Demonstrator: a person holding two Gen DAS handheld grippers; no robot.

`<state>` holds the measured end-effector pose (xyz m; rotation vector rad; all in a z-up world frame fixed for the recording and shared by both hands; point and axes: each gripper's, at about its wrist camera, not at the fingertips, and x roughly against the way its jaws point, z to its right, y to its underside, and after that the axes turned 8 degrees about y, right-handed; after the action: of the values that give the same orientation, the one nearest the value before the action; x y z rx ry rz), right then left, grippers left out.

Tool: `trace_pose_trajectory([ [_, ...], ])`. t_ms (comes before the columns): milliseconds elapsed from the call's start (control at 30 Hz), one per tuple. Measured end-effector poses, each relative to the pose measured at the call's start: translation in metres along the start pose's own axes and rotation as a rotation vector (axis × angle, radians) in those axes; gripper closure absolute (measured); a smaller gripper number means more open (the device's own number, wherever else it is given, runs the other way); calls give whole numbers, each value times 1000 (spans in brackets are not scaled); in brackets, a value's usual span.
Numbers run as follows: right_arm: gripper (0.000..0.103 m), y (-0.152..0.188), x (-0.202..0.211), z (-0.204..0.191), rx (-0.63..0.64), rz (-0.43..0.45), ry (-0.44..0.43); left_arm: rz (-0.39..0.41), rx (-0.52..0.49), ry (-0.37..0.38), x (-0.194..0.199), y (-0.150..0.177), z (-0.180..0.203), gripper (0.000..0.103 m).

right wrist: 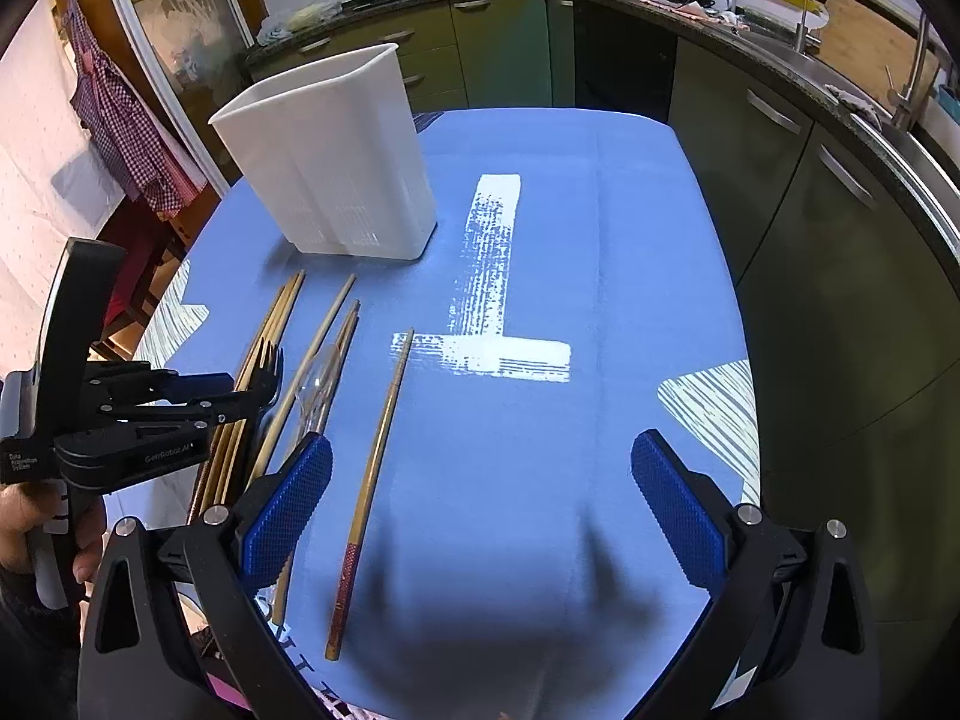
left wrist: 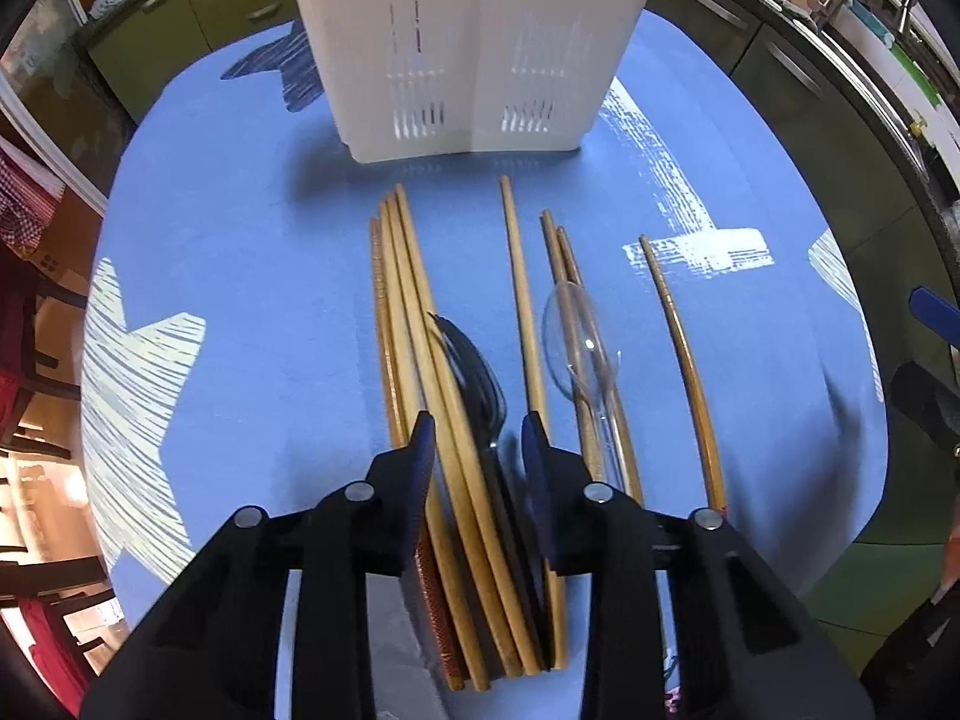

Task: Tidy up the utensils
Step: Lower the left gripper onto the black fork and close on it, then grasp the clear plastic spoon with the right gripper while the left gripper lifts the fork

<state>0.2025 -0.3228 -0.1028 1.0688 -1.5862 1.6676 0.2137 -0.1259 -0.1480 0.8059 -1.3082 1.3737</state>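
Straddling the black fork [left wrist: 474, 372] and 2 wooden chopsticks [left wrist: 420, 324], the left gripper [left wrist: 477, 438] stood partly closed, pads not visibly pressing; these lay just before the white caddy [left wrist: 474, 48]; the right gripper [right wrist: 480, 480] gaped empty, nearer than the caddy, beside 1 chopstick [right wrist: 375, 468].

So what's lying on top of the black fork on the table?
Two pale wooden chopsticks cross over the black fork, covering its handle. Only its tines and neck show. The left hand-held gripper straddles them; whether its pads touch is unclear.
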Motion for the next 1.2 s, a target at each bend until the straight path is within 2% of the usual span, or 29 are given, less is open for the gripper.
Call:
trace_pose_trajectory([
  [67,4,1,0,1,3,1,-2,1,3,-1,-1,-2,1,79],
  [300,4,3,-2,0,17,-7,1,-22,0,16,-10,-11,6,99],
  [433,4,2,-4,-2,16,-16,2,-5,-9,20,-10,-16,6,99],
  [600,7,-6,-11,-12,23,-64,-74,53,-15,39,0,-25,5,99],
  [667,9,-9,-16,-16,14,-82,-78,64,-22,48,3,-28,5,99],
  [733,16,-12,-19,-20,7,-93,-82,74,-27,56,5,-32,5,99],
  [867,20,-15,-24,-39,33,-131,-132,108,-31,71,17,-34,-3,99],
  [900,26,-16,-26,-44,42,-138,-140,122,-33,67,23,-22,-8,99],
  [933,36,-16,-31,-53,61,-159,-153,136,-34,63,29,-14,-9,99],
  [1033,55,-18,-46,-70,84,-213,-168,170,-36,55,42,-9,-14,99],
  [1200,68,-22,-70,-93,97,-264,-162,198,-40,44,53,-3,-23,99],
])
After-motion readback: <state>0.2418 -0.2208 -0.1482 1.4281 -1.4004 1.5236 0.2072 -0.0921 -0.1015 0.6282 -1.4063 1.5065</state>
